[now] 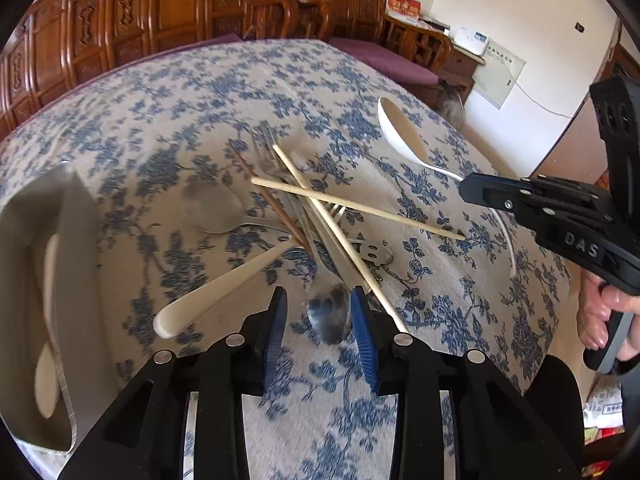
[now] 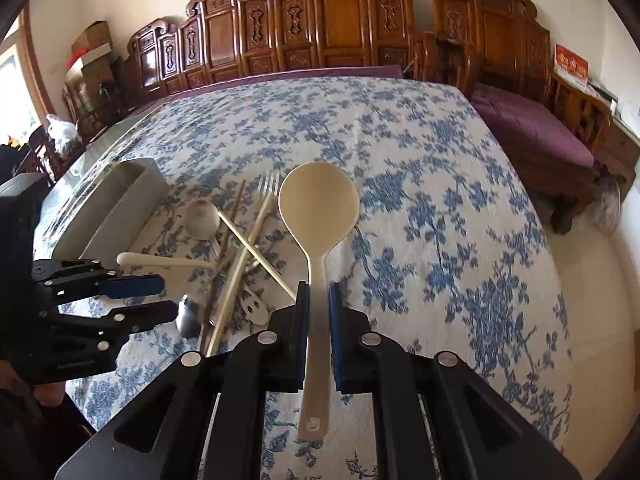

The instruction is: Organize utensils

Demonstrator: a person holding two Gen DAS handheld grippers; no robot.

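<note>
Left wrist view: my left gripper [image 1: 319, 312] hangs part open over the pile at frame centre, pads either side of a steel spoon [image 1: 329, 312] bowl without pressing it. Crossed chopsticks [image 1: 352, 206], a fork [image 1: 267, 148] and a white handle [image 1: 224, 284] crowd it. The tray [image 1: 78, 240] sits lower left. In the right wrist view my right gripper [image 2: 318, 300] is clamped on the ladle [image 2: 318, 208] handle, bowl lifted at frame centre above the tablecloth [image 2: 440, 184], right of the pile.
</note>
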